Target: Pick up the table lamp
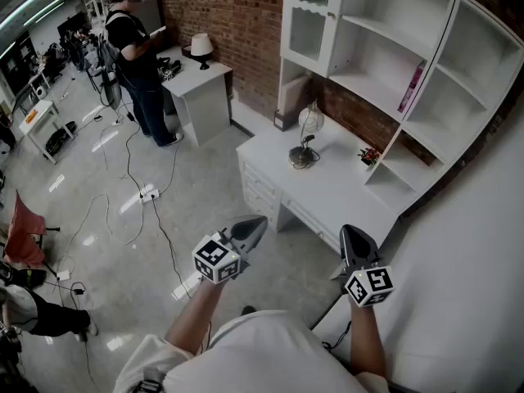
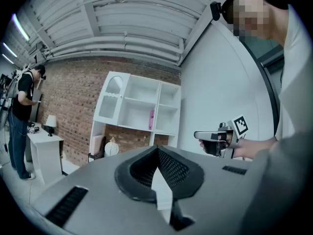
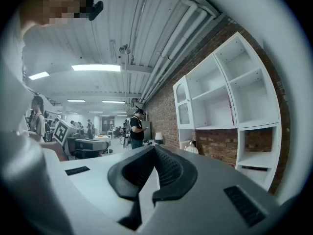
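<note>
The table lamp [image 1: 305,136], with a pale rounded shade and a round base, stands on the white desk [image 1: 344,195] under the shelves. It also shows small in the left gripper view [image 2: 112,147] and the right gripper view [image 3: 191,147]. Both grippers are held level in front of the person, well short of the desk. My left gripper [image 1: 254,226] [image 2: 157,150] is shut with nothing in it. My right gripper [image 1: 354,237] [image 3: 154,149] is shut and empty too, close to the desk's near corner.
A white shelf unit [image 1: 385,47] holds a pink book [image 1: 411,87], and a small red plant [image 1: 368,155] sits on the desk. A person [image 1: 135,47] stands at a second table with another lamp [image 1: 201,47]. Cables [image 1: 147,195] lie across the floor.
</note>
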